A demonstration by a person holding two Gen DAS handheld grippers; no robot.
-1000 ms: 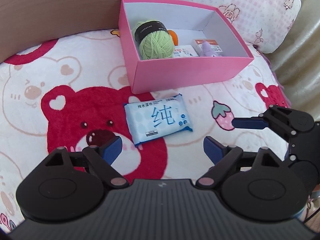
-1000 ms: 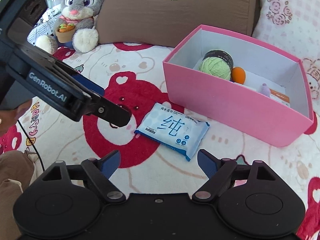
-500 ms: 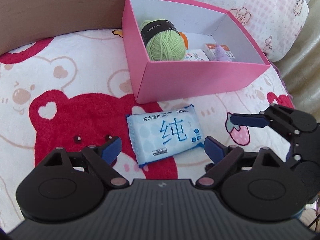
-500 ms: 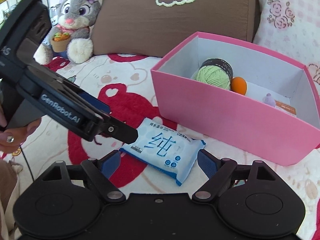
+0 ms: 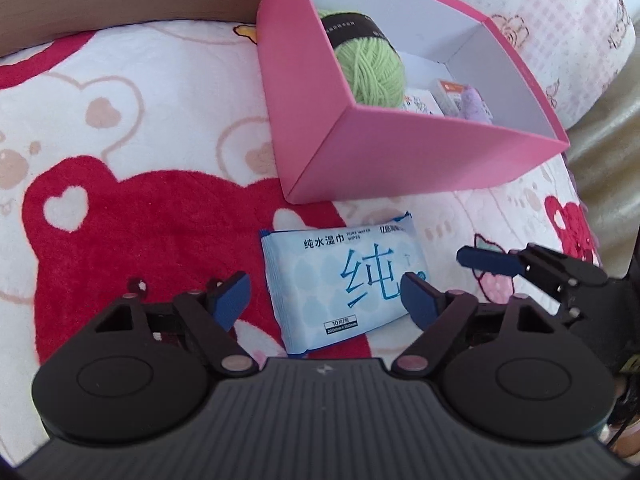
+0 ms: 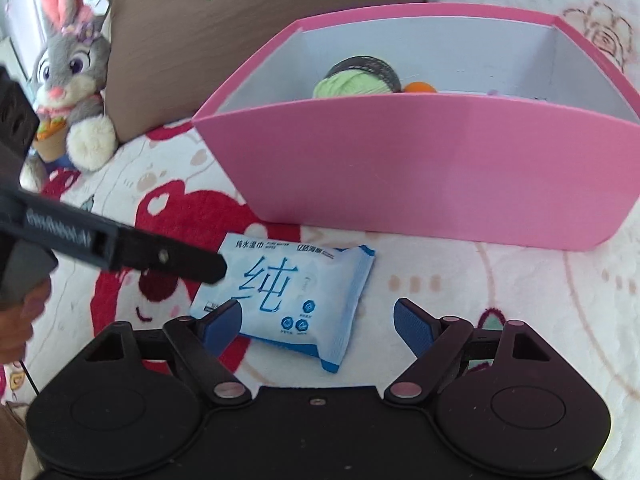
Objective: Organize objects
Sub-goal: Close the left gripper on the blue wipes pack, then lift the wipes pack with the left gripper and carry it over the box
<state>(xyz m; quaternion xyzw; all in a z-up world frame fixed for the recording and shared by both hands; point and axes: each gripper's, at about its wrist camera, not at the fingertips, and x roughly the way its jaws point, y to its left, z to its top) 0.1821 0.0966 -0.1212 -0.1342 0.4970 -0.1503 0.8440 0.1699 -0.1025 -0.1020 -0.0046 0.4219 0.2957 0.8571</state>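
A light blue pack of wet wipes (image 5: 344,280) lies flat on the blanket just in front of the pink box (image 5: 400,152). My left gripper (image 5: 324,300) straddles the pack; its jaws are closing, and a gap still shows at the left pad. My right gripper (image 6: 318,320) is open and low over the same pack (image 6: 296,292), which lies partly between its fingers. A finger (image 6: 160,256) of the left gripper reaches over the pack's left end. In the box (image 6: 420,168) sit a green yarn ball (image 5: 368,64), an orange ball (image 6: 418,88), a small carton (image 5: 450,92) and a purple thing (image 5: 474,104).
The blanket (image 5: 120,220) has red bear prints. A grey bunny plush (image 6: 72,76) and a brown pillow (image 6: 240,20) stand behind at the left. A pink-and-white pillow (image 5: 540,20) lies behind the box. A hand (image 6: 20,312) holds the left gripper at the left edge.
Both grippers have come down and closer to the wipes pack, which now lies between their fingers. The left jaws have narrowed. The right gripper has rolled. The pack has not moved.
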